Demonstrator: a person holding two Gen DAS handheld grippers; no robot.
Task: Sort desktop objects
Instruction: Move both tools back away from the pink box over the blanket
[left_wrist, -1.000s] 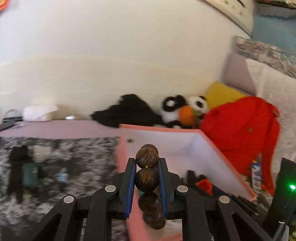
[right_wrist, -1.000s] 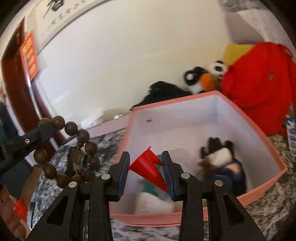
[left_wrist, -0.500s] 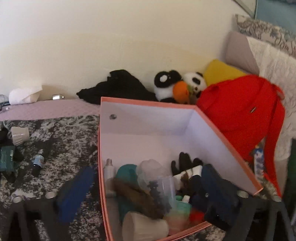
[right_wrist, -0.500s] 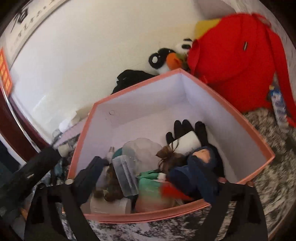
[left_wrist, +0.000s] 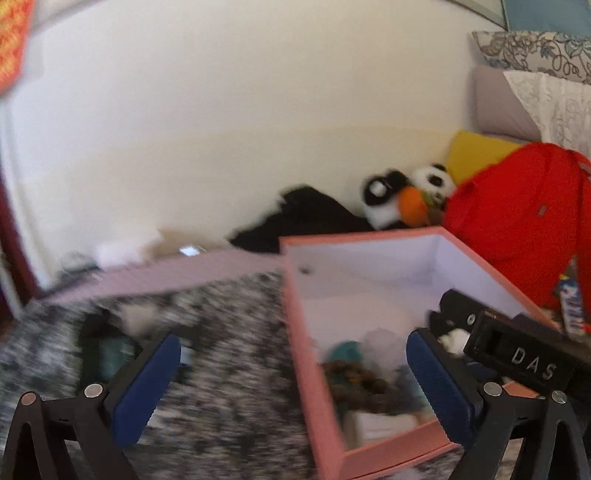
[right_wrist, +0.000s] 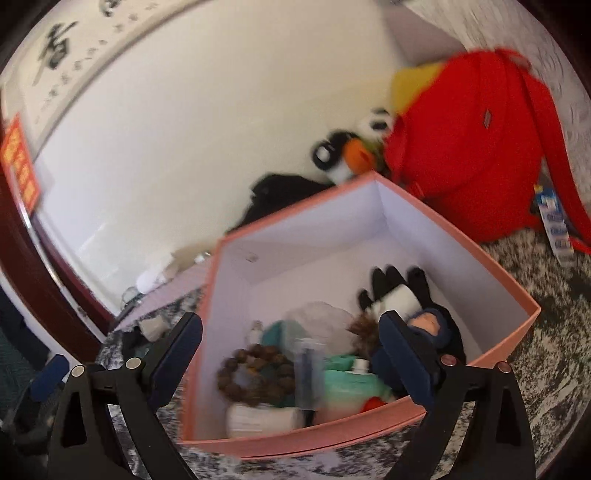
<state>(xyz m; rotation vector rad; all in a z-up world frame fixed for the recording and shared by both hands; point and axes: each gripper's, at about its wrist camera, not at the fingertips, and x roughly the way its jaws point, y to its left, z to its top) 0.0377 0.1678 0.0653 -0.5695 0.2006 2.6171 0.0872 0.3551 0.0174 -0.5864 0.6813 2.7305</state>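
Fingers of both the left gripper (left_wrist: 291, 373) and right gripper (right_wrist: 291, 354) are spread wide and empty, the beads (right_wrist: 255, 380) lie inside the pink box (right_wrist: 369, 434), and things on the tabletop (left_wrist: 229, 354) are best approached squarely.

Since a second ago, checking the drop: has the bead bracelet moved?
Yes. It left the left claw, which is now open, and lies inside the pink box, near its left wall: bead bracelet.

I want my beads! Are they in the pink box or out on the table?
In. The beads lie coiled inside the box, among the other things, near its front-left corner. Neither hand-held gripper holds them.
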